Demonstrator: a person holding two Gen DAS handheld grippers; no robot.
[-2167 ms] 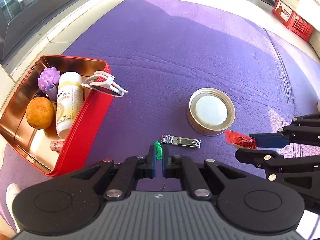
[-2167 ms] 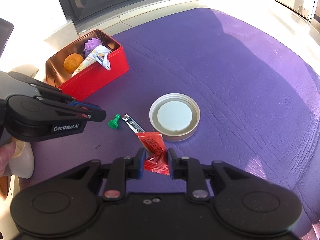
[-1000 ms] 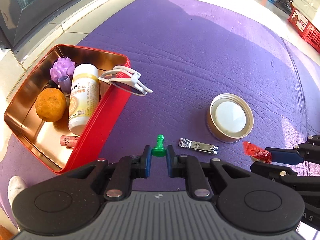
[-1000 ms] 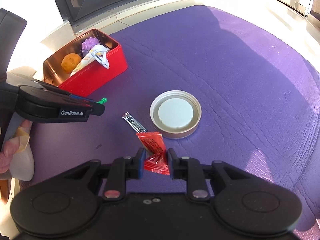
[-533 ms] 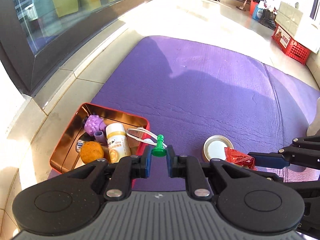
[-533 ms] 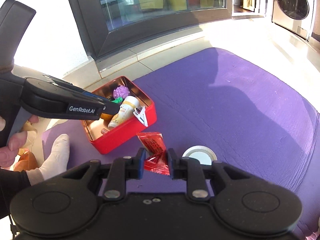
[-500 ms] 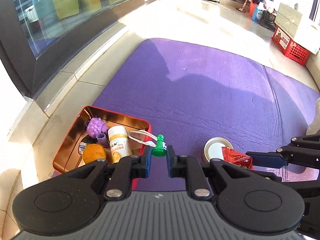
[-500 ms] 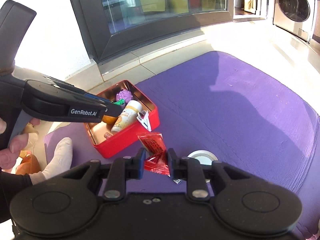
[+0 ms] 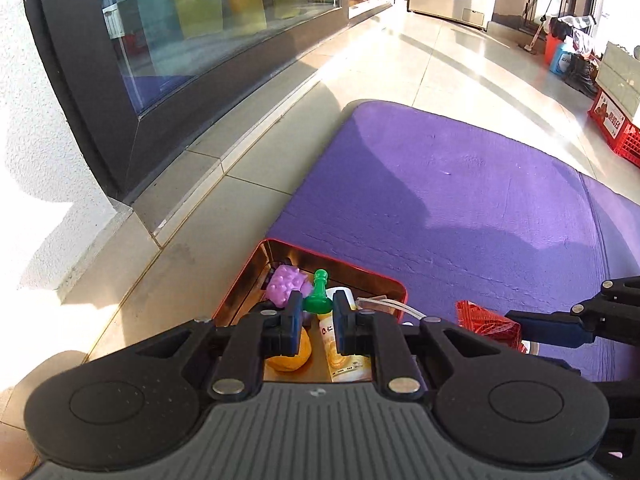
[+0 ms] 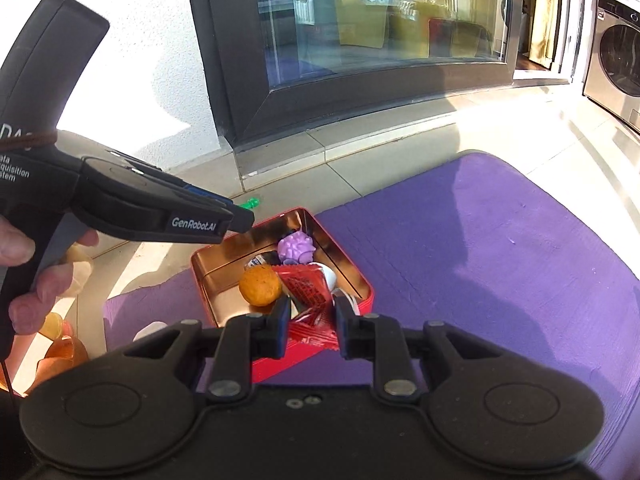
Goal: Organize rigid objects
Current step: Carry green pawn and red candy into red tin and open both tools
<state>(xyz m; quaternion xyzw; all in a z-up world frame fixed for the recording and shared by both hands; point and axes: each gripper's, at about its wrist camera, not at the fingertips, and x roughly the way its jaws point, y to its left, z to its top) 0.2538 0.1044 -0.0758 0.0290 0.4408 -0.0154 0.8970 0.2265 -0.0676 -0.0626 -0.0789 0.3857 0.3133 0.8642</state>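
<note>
My left gripper (image 9: 317, 314) is shut on a small green pawn-shaped piece (image 9: 319, 292), held above the red tin box (image 9: 384, 278). In the right wrist view the left gripper (image 10: 244, 216) shows at the left with the green piece (image 10: 251, 202) at its tip. My right gripper (image 10: 310, 320) is shut on a red snack packet (image 10: 306, 292), also above the red tin box (image 10: 348, 268). The packet also shows in the left wrist view (image 9: 486, 322). The tin holds an orange (image 10: 260, 285), a purple spiky ball (image 10: 295, 249) and a white bottle (image 9: 340, 354).
The tin stands at the near left corner of a purple mat (image 9: 460, 200) on a tiled floor. A dark window frame (image 9: 100, 92) runs along the left. Red crates (image 9: 616, 124) stand far right. A washing machine (image 10: 616, 48) stands at the back.
Both grippers have risen and moved left over the tin with their loads. The jar lid and nail clipper on the mat have dropped out of view.
</note>
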